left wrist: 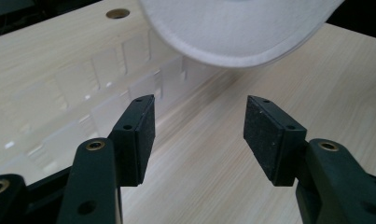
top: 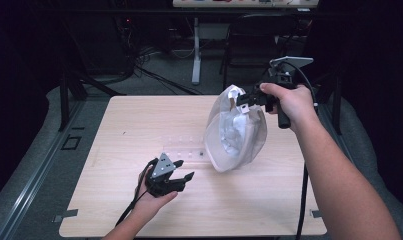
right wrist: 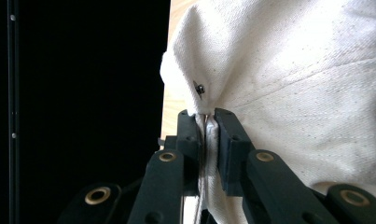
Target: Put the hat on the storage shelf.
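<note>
**Cap lifted by right gripper, left gripper free**

One white cap (top: 235, 131), held up over the right half of the table (top: 114, 200), brim lowest and close above the wood. Pinched at its upper edge by the right gripper (top: 245, 100), clenched on the fabric. Seen up close in the right gripper view: cloth (right wrist: 288, 70) squeezed between the two black pads, a seam running across the crown, and one small dark eyelet (right wrist: 199, 88) just above the pinch. Not to be made out from above.

Seen from the left gripper view instead: underside of the brim (left wrist: 237, 32) hanging above the tabletop, apart from the pads, plus one round hole (left wrist: 117, 13) in the table near its far edge. On the wood under the cap, a clear plastic tray (left wrist: 106, 88) with small compartments; too faint to count them. Faintly visible in the high view as well (top: 186, 150), just left of the cap.

Left gripper (top: 181, 170) low over the near left part of the table, well apart from the cap, released, nothing between the pads.

Two grippers, two hands, one cap, one tray.
</note>
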Demonstrator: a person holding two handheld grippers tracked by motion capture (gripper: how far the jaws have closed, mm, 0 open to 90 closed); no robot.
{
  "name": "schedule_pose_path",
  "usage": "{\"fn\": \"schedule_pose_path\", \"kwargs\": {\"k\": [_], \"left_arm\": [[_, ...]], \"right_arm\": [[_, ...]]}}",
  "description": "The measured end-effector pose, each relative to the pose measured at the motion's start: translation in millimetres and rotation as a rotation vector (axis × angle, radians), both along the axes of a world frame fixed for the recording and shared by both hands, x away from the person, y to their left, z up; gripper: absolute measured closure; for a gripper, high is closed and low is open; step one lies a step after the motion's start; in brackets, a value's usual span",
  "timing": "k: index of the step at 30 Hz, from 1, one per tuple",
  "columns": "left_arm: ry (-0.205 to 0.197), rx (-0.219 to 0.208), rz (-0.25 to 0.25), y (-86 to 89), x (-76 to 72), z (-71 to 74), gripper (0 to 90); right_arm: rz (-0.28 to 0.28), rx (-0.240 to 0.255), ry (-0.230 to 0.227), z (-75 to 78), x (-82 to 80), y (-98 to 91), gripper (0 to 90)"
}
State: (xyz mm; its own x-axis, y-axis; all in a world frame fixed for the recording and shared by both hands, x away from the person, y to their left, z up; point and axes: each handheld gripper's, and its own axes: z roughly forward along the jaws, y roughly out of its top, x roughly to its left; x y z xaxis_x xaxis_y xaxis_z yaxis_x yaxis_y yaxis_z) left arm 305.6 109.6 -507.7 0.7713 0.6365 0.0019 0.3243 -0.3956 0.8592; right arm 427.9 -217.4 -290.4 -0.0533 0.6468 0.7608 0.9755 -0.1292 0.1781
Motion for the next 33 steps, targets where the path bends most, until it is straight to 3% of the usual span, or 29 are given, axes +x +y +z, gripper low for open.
{"fn": "schedule_pose_path", "kwargs": {"k": [5, 12, 19, 29, 33], "left_arm": [[-0.038, 0.018, -0.039, -22.7, -1.7, 13.0, 41.0], [-0.058, 0.017, -0.061, -41.9, 0.6, 23.0, 40.5], [-0.094, 0.066, -0.066, -66.6, 4.3, 27.1, 40.8], [-0.052, 0.073, -0.043, -92.0, 14.8, 20.9, 46.2], [-0.072, 0.103, -0.029, -102.8, 13.7, 22.8, 49.3]], "right_arm": [[-0.009, 0.001, -0.002, -1.6, 5.7, 4.3, 81.3], [-0.03, 0.012, -0.003, -3.0, 11.3, 7.0, 81.3], [-0.069, 0.022, -0.018, -3.0, 15.8, 7.1, 81.3], [-0.086, 0.036, -0.019, -5.5, 20.3, 10.3, 81.3], [-0.085, 0.039, -0.017, -6.4, 21.7, 13.1, 81.3]]}}
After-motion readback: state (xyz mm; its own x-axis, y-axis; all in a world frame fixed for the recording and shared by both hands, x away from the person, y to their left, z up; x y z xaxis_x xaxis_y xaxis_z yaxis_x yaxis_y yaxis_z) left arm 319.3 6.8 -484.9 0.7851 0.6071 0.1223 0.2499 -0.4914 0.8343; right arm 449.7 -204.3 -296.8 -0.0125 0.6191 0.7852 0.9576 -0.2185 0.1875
